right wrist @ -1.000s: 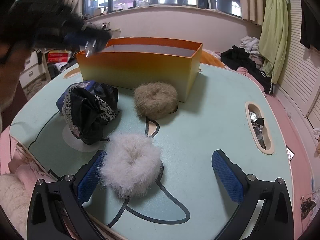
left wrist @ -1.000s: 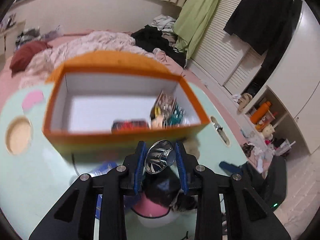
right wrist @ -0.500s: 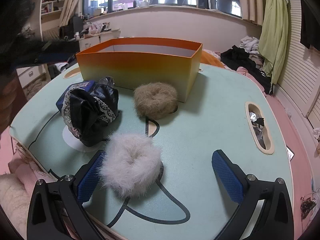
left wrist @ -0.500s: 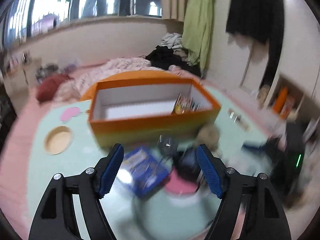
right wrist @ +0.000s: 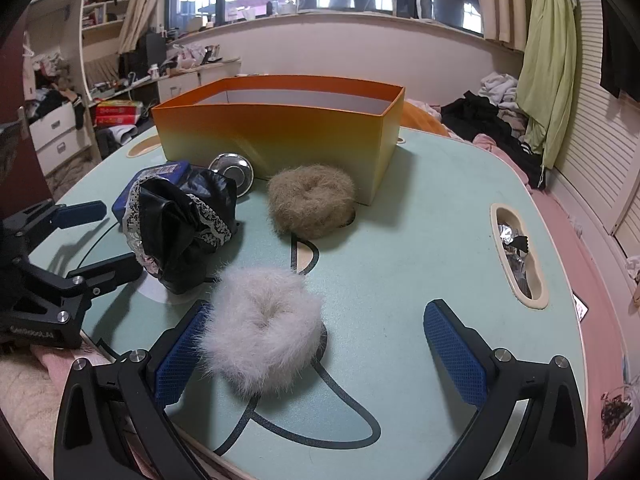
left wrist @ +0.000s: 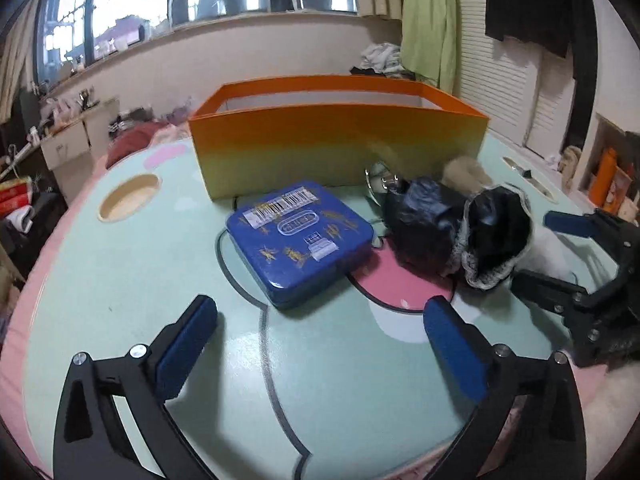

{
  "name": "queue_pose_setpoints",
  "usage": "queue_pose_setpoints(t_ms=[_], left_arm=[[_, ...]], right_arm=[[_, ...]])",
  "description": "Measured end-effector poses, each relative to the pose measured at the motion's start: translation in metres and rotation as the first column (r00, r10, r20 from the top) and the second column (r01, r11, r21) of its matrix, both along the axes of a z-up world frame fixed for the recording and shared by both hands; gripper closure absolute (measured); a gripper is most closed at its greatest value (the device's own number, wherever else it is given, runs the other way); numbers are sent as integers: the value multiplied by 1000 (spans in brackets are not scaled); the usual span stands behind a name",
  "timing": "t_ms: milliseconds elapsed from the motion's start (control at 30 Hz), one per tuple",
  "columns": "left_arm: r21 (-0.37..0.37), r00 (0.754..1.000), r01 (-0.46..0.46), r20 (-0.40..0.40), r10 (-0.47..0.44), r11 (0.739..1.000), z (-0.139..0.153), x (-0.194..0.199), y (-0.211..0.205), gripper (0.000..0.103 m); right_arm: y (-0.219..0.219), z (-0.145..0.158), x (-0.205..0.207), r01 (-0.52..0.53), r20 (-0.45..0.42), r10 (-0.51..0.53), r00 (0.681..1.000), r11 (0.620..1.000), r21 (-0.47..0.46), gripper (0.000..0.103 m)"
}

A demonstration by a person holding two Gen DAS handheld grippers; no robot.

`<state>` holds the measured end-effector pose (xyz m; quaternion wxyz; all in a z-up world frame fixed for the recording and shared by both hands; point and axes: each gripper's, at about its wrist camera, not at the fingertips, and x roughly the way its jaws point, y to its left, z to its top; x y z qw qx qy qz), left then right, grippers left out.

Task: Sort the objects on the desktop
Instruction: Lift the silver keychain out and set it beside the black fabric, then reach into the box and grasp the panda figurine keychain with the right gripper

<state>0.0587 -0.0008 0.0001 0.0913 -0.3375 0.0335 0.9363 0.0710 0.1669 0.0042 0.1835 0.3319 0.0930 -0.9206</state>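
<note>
Left gripper [left wrist: 320, 344]: jaws opening, now spread wide, nothing between the pads, just bare desk [left wrist: 120, 272]. It hangs low over the near edge of the desk, tilted down.

Ahead of it, centred between the fingers: blue tin [left wrist: 298, 240], flat on the desk, barcode sticker up. Ahead-right of the tin: black lace-trimmed fabric bundle [left wrist: 460, 236], touching or just beside the tin's right corner, can't tell which. Behind the bundle, a small shiny metal reflector cup [left wrist: 380, 182] lies on the desk just in front of the orange box [left wrist: 336, 144]. The box stands farther ahead, beyond the tin, open top; contents not visible from either view. Tan fur scrunchie [left wrist: 466, 172] is ahead-right, at the box's front right end.

Right gripper [right wrist: 320, 344]: also wide open, not gripping. White fur scrunchie [right wrist: 264, 328] lies on the desk between its fingers, pushed up against the left pad; right pad well apart from it. Ahead of this gripper: tan scrunchie, just in front of the box's right corner. Ahead-left: black bundle, with reflector cup and tin behind it.

Each gripper shows in the other's view, at the frame edge, on either side of the black bundle.
</note>
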Motion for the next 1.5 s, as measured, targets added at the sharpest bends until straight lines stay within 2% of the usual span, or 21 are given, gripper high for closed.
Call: queue_pose_setpoints(t_ms=[233, 267, 300, 433, 533, 567, 600, 633, 767, 833, 933, 1033, 1067, 1100, 1167, 1233, 1333, 1367, 1400, 1433, 1500], left_arm=[[0, 1000, 1, -5, -1, 1000, 0, 3, 0, 0], [1, 1000, 1, -5, -1, 1000, 0, 2, -2, 0], [1, 1000, 2, -5, -2, 1000, 0, 3, -1, 0], [0, 1000, 2, -5, -2, 1000, 0, 4, -1, 0], [1, 1000, 5, -5, -5, 1000, 0, 4, -1, 0], [0, 1000, 6, -6, -6, 1000, 0, 5, 0, 0], [0, 1000, 6, -6, -6, 1000, 0, 5, 1, 0], [-1, 1000, 6, -6, -6, 1000, 0, 5, 1, 0], [-1, 1000, 6, -6, -6, 1000, 0, 5, 1, 0], [-1, 1000, 8, -7, -8, 1000, 0, 5, 1, 0], [0, 1000, 8, -7, -8, 1000, 1, 5, 2, 0], [-3, 1000, 10, -7, -10, 1000, 2, 5, 5, 0], [-4, 1000, 10, -7, -10, 1000, 2, 5, 6, 0], [-4, 1000, 10, -7, -10, 1000, 2, 4, 6, 0], [-6, 1000, 12, -8, -12, 1000, 2, 5, 7, 0], [-4, 1000, 14, -8, -14, 1000, 2, 5, 7, 0], [-2, 1000, 16, -8, -16, 1000, 3, 5, 6, 0], [-2, 1000, 17, -9, -17, 1000, 3, 5, 7, 0], [-1, 1000, 17, -9, -17, 1000, 3, 5, 7, 0], [-1, 1000, 17, -8, -17, 1000, 3, 5, 7, 0], [-1, 1000, 17, -9, -17, 1000, 3, 5, 7, 0]], right_arm=[[1, 1, 0, -9, 6, 9, 1000, 1000, -8, 0], [2, 3, 0, -21, 9, 21, 1000, 999, -24, 5], [5, 9, 1, -44, 10, 45, 999, 997, -59, 14], [19, 63, 1, -95, -50, 88, 995, 979, -178, 18], [25, 101, -29, -47, -12, 45, 999, 967, -250, 23], [25, 111, -52, -34, 55, 52, 997, 956, -292, 38], [23, 116, -70, -27, 108, 64, 992, 951, -308, 59], [19, 118, -88, -18, 159, 70, 985, 952, -306, 65], [-20, 102, -164, 30, 368, 45, 929, 980, -196, 68], [-38, 88, -186, 66, 413, -17, 911, 992, -107, 68], [-50, 76, -207, 133, 416, -130, 900, 991, 22, 68], [-66, 63, -220, 147, 384, -221, 897, 966, 212, 69], [-74, 56, -225, 141, 368, -246, 897, 947, 288, 67], [-75, 56, -228, 150, 355, -252, 900, 945, 291, 58], [-81, 48, -236, 134, 392, -232, 890, 955, 263, 55], [-85, 46, -235, 128, 373, -226, 900, 955, 269, 48], [-90, 52, -232, 76, 385, -136, 913, 983, 167, 48], [-84, 55, -231, 40, 435, -61, 898, 998, 58, 50], [-81, 55, -235, 26, 484, -15, 875, 1000, -15, 62], [-75, 55, -238, 22, 517, 21, 856, 997, -78, 67], [-60, 67, -237, 52, 483, 25, 875, 988, -146, 69]])
